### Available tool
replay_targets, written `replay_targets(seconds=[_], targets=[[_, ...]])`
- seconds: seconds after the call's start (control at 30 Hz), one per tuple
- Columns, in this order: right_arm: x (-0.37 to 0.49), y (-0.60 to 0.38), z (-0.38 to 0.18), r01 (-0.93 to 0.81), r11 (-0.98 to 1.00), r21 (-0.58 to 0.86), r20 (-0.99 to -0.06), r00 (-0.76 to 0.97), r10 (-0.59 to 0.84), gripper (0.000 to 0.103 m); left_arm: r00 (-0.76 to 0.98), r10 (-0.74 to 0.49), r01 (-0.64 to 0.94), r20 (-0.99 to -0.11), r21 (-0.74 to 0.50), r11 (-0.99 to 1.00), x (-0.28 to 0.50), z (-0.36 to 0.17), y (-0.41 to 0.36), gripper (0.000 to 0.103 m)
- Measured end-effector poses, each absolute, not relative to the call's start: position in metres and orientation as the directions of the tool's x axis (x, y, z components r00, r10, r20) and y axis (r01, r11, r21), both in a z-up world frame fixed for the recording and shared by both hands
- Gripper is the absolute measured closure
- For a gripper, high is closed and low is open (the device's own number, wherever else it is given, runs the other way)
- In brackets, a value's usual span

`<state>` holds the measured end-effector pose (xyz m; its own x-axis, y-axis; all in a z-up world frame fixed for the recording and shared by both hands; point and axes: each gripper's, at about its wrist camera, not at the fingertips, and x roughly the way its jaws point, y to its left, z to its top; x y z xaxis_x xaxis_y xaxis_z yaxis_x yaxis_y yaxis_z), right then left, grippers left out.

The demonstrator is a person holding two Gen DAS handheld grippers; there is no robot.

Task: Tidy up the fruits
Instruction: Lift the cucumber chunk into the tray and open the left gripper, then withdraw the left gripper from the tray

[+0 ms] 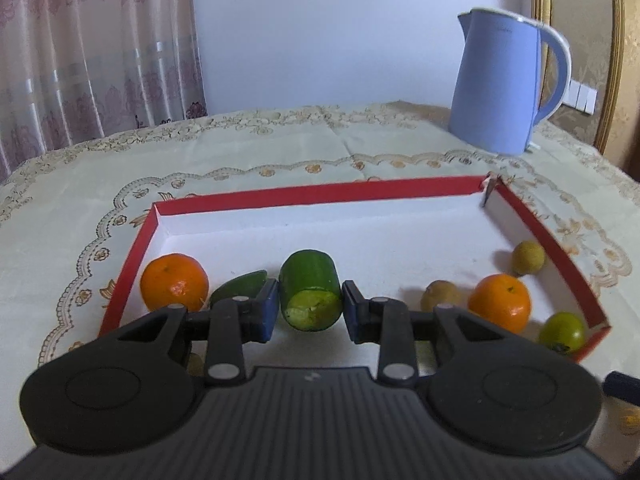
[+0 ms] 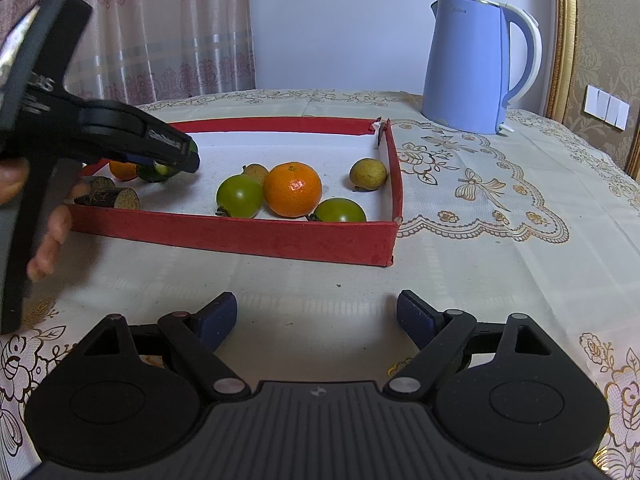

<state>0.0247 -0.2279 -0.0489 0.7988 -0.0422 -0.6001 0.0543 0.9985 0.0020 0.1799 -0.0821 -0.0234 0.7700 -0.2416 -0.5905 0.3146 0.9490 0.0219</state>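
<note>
On tabletop (image 2: 460,248): red-walled tray (image 2: 248,236) with white floor, resting on an embroidered cream cloth.
Left hand-held gripper (image 1: 310,308): blue pads (image 1: 267,312) clamped on opposite sides of a cucumber piece (image 1: 310,294); cut face turned toward the camera; positioned over the left part of the tray. Seen from the right wrist at the tray's left end (image 2: 176,160), person's fingers (image 2: 52,232) on its handle.
Right hand-held gripper (image 2: 316,320): pads (image 2: 218,318) spread wide apart, nothing between them; positioned over bare cloth in front of the tray's near wall, outside the tray.
Second cucumber piece (image 1: 240,282): lying on the tray floor just left of the clamped piece, partly hidden behind the left pad.
Left orange (image 1: 175,282): at the tray's left wall, beside the second cucumber piece.
Right orange (image 2: 292,189): in the right half of the tray, touching or nearly touching a green tomato (image 2: 240,196) on its left.
Second green tomato (image 2: 340,211): against the near wall, just right of the right orange.
Yellowish small fruits: one (image 2: 368,174) near the right wall, one (image 2: 256,171) behind the first tomato; kind cannot be told.
Dark cut cylinders (image 2: 110,196): in the near-left corner of the tray; kind cannot be told.
Blue kettle (image 2: 472,68): upright on the tabletop, beyond the tray's far right corner, well apart from the fruit.
Background: patterned curtain (image 2: 160,32) at left, plain wall behind.
</note>
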Motion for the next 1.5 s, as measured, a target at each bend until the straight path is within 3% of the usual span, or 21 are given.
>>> replay_targets(seconds=[0.33, 0.4, 0.47, 0.67, 0.93, 1.03, 1.5], targets=[[0.025, -0.228, -0.049, 0.054, 0.999, 0.002, -0.600, 0.799, -0.042, 0.015, 0.773, -0.220, 0.305, -0.595, 0.044, 0.951, 0.187, -0.030, -0.089, 0.072], [0.025, -0.228, -0.049, 0.054, 0.999, 0.002, -0.600, 0.799, -0.042, 0.015, 0.771, -0.221, 0.316, -0.597, 0.059, 0.947, 0.186, -0.031, -0.092, 0.069], [0.025, -0.228, -0.049, 0.054, 0.999, 0.002, -0.600, 0.799, -0.042, 0.014, 0.768, -0.229, 0.328, -0.598, 0.060, 0.943, 0.185, -0.032, -0.094, 0.057], [0.025, -0.228, -0.049, 0.054, 0.999, 0.002, -0.601, 0.798, -0.042, 0.014, 0.754, -0.249, 0.330, -0.608, 0.022, 0.944, 0.180, -0.031, -0.089, 0.043], [0.025, -0.228, -0.049, 0.055, 0.998, 0.002, -0.602, 0.798, -0.043, 0.014, 0.763, -0.246, 0.320, -0.598, 0.018, 0.947, 0.164, -0.027, -0.080, 0.039], [0.025, -0.228, -0.048, 0.055, 0.998, 0.001, -0.602, 0.798, -0.043, 0.014, 0.771, -0.240, 0.311, -0.590, 0.021, 0.950, 0.155, -0.024, -0.076, 0.028], [0.019, -0.225, -0.046, 0.083, 0.997, -0.005, -0.587, 0.807, -0.070, 0.009, 0.843, -0.159, 0.197, -0.513, 0.019, 0.980, 0.068, -0.003, -0.027, 0.000]])
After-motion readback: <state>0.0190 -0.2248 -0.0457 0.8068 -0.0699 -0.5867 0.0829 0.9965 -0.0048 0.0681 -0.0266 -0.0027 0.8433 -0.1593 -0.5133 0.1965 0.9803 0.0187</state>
